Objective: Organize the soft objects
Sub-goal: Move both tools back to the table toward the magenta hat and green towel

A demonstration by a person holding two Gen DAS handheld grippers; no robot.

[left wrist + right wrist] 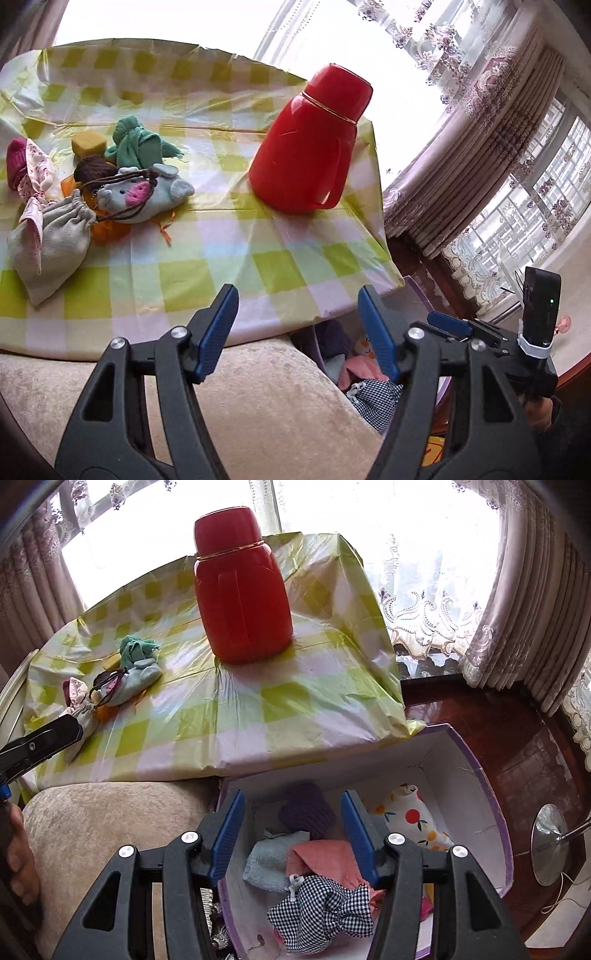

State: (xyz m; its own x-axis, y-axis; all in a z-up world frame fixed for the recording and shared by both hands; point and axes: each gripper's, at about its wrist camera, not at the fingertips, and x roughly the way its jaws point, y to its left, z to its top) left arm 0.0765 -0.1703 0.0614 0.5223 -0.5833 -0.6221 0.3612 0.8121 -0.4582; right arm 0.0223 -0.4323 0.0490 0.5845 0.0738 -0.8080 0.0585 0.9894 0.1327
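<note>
The step in hand is judged to be the fetching of another soft item from the table, since a good number already lie in the purple-rimmed box (495,797): a black-and-white checked cloth (325,912), a pink pouch (325,853), a pale blue pouch (269,860), a dark purple knitted piece (306,812) and a fruit-print pouch (413,819). The left gripper (297,325) is held with its jaws apart and nothing between them, above the near table edge; the right gripper (293,830) is likewise parted and empty, poised over the box. The remaining pile is gathered at the far left of the table: a grey drawstring bag (48,243), a grey plush animal with a pink patch (144,195), a green cloth (136,144), a brown yarn ball (92,170), a yellow sponge block (88,146), a pink floral pouch (33,166) and something orange (110,230) partly buried. The drawstring bag, being nearest and clear of the tangle, would best be taken first, pinched at its bunched neck; the brown cord (125,216) looped over the plush animal could drag neighbours along. A wide berth should be given to the red thermos (310,144), which stands upright mid-table. The table is covered by a glossy, creased green-and-white checked plastic cloth (229,251), likely slippery. A beige upholstered cushion (258,406) lies before it, the box beside that on a polished wooden floor (517,746), with lace curtains (424,602) and bright windows behind.
</note>
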